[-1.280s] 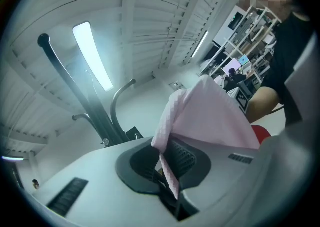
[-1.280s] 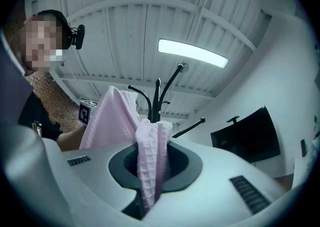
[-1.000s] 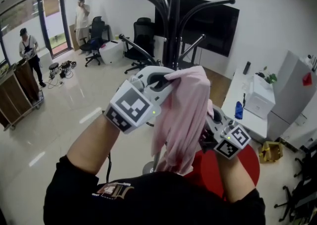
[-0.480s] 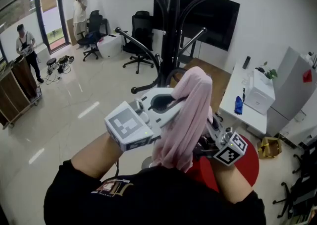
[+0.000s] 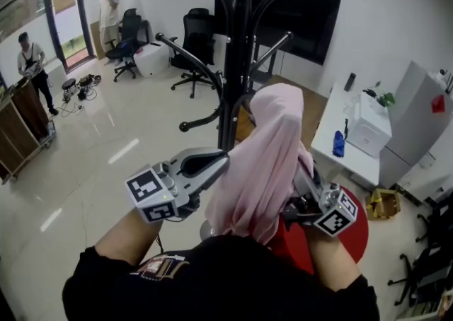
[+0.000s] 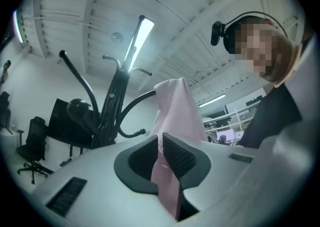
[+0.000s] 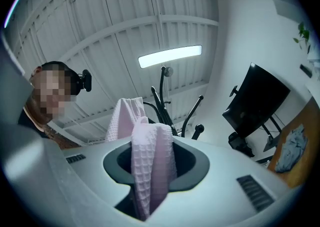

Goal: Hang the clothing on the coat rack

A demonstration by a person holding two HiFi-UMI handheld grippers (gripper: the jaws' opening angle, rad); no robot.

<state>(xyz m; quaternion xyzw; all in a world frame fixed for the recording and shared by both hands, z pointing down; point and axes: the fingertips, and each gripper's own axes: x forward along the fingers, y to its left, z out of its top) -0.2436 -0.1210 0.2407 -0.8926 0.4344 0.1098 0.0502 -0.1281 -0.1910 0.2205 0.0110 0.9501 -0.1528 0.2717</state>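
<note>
While both grippers are up at the coat rack (image 5: 237, 51), the head view shows the pink waffle-weave garment (image 5: 265, 164) hanging in a bunch between them, right in front of the rack's black pole. Its top sits high by a lower curved arm, and its tail drops toward the person's chest. The left gripper (image 5: 216, 164) is at the garment's left edge, with its marker cube facing up-left. The right gripper (image 5: 311, 196) is mostly behind the fabric on the right side, above a red round base (image 5: 354, 235). Also in this view are a black wall screen (image 5: 304, 15), office chairs (image 5: 198, 44), a white table (image 5: 354, 153) and 2 people far left.

Left gripper view: the left gripper (image 6: 161, 148) has its jaws almost together, and the 2 ribbed pads pinch a thin strip of the garment (image 6: 175, 111). The fabric runs up from them to a peak beside a curved arm of the coat rack (image 6: 112, 106). A ceiling light (image 6: 137, 38) is overhead.

Right gripper view: the right gripper (image 7: 150, 166) has just been opening its jaws. They now stand a little apart, and a thick fold of the garment (image 7: 125, 113) is still standing between them. The fold is loose, not squeezed flat. The coat rack (image 7: 167, 106) rises just behind the fabric, with the black screen (image 7: 255, 103) to its right.
</note>
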